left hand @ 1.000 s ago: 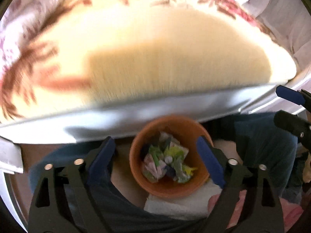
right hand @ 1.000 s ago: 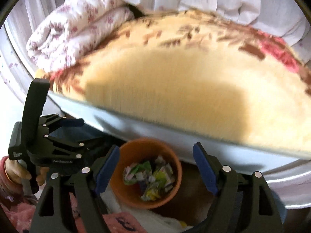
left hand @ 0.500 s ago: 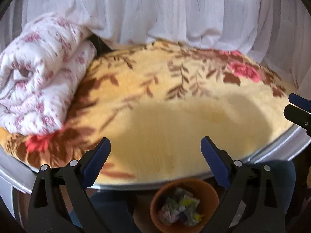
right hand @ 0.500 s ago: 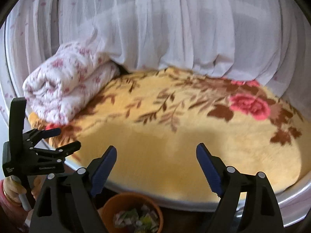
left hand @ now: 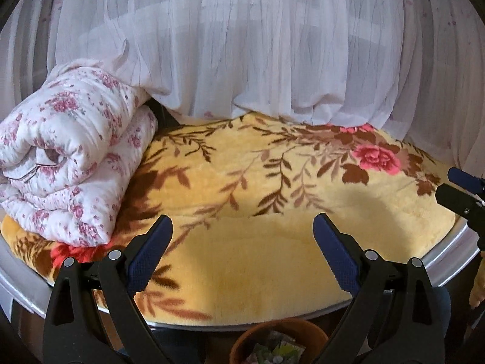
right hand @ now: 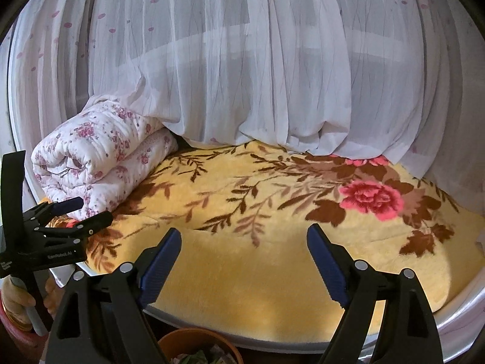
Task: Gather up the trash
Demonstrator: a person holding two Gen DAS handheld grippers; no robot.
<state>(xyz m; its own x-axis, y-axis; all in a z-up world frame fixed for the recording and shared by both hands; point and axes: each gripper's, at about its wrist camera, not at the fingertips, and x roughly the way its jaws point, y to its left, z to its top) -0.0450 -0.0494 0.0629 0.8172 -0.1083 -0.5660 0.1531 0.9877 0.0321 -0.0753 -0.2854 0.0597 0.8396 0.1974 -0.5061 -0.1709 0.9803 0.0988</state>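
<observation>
Now both of my claws are empty. My left claw (left hand: 242, 257) stands wide with nothing between its blue pads (left hand: 148, 257), and my right claw (right hand: 244, 261) is just as wide — its jaws have just been opening, and no scrap sits between them. In the right wrist view the left claw shows again at the left edge, a hand (right hand: 18, 303) gripping its handle.

Just below the fingertips, at the bottom edge of both views, sits the terracotta pot (left hand: 282, 338). Crumpled scraps of trash (left hand: 272, 355) lie inside it — coloured paper or wrappers, as far as I can tell, since only the top of the heap shows.

Beyond the pot lies the bed, covered by a yellow blanket (left hand: 257, 257) with brown leaves and pink roses, its pale edge (left hand: 439, 261) curving round it. I see no loose scrap anywhere on that blanket. A rolled floral quilt (left hand: 69, 157) rests on its left end, and a sheer white curtain (left hand: 242, 45) hangs behind, its hem touching the far side of the blanket.

My judgement: the collecting is at or near its end. The trash visible is already in the pot, and what is left, if anything, lies outside these views.
</observation>
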